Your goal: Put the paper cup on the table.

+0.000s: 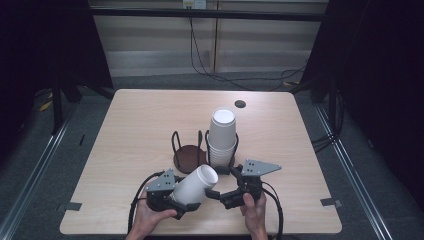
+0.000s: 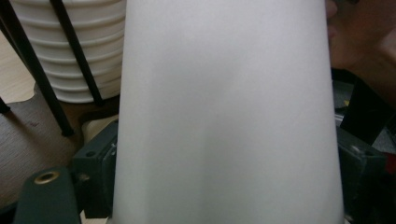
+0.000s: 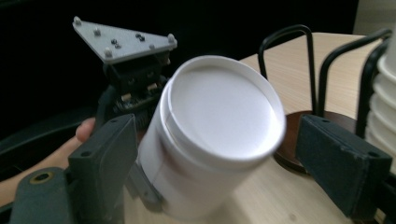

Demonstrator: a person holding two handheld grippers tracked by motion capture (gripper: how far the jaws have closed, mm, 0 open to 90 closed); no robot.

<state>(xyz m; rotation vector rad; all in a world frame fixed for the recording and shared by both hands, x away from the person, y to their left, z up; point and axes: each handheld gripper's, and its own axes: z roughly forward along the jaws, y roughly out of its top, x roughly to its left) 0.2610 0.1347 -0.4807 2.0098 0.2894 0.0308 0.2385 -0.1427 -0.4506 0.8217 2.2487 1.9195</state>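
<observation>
1 white cup (image 1: 195, 185) lies tilted, base toward stack (image 1: 221, 137).

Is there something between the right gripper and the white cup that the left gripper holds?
Nothing visible. The right gripper has its jaws open on either side of the white cup, close to its closed end, while the left gripper holds the cup's other end.

One stack of white cups (image 1: 222, 137), one separate white cup (image 1: 196, 185), two wire holders (image 1: 189, 152), two grippers (image 1: 176, 199).
</observation>
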